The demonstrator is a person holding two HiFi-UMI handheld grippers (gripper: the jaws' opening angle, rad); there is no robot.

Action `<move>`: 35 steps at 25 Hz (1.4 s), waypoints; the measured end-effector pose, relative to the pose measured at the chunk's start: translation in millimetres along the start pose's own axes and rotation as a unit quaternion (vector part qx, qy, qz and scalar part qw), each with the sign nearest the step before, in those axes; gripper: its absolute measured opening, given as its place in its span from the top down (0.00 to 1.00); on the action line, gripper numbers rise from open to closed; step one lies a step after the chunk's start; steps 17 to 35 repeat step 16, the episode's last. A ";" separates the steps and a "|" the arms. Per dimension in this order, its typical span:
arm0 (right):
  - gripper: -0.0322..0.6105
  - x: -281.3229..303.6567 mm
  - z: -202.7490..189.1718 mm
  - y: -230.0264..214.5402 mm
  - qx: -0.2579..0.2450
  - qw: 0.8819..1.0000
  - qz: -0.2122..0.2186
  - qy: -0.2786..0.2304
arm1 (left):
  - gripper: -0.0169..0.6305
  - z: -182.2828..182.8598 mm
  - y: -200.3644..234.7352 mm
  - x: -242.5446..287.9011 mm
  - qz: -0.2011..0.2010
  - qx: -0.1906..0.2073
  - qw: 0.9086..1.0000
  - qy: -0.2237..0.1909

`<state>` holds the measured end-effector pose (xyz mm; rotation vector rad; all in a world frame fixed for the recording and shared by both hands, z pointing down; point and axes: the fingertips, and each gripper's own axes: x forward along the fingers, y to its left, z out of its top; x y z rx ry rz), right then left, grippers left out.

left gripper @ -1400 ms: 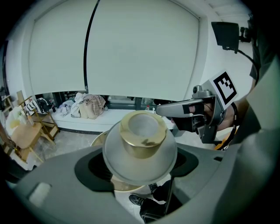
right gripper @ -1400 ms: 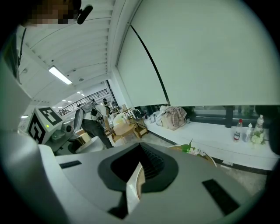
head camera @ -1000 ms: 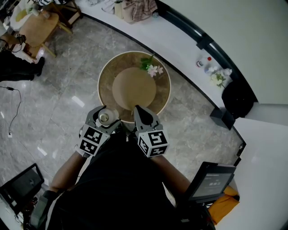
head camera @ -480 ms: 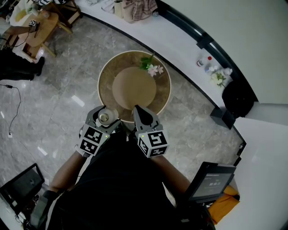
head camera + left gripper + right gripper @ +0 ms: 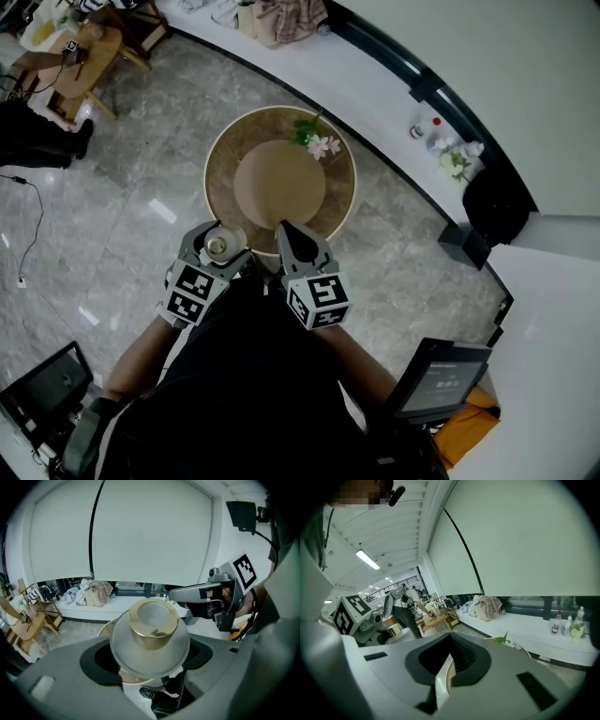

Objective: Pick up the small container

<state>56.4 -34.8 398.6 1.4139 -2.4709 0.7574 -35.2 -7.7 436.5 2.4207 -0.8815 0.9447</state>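
A: Any change?
B: None. Left gripper (image 5: 217, 240) still pinched the container (image 5: 150, 632) above the table's (image 5: 216, 178) near edge; right gripper (image 5: 285, 231) stayed pressed together, empty. Pick-up apparently complete.

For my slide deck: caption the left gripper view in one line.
Left gripper grips the small container off the table; right gripper alongside.

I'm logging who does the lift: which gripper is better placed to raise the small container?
Left. The left gripper is clamped on the small container, while the right gripper is closed and empty beside it.
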 end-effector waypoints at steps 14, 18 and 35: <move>0.96 -2.2 -4.1 -1.0 -0.004 1.000 0.001 0.000 | 0.45 -4.0 -2.9 2.8 0.000 0.003 1.000 0.003; 0.96 -2.2 -4.6 -1.1 -0.003 1.000 0.002 -0.001 | 0.45 -4.8 -3.3 3.7 0.001 0.003 1.000 0.003; 0.96 -2.2 -4.6 -1.1 -0.003 1.000 0.002 -0.001 | 0.45 -4.8 -3.3 3.7 0.001 0.003 1.000 0.003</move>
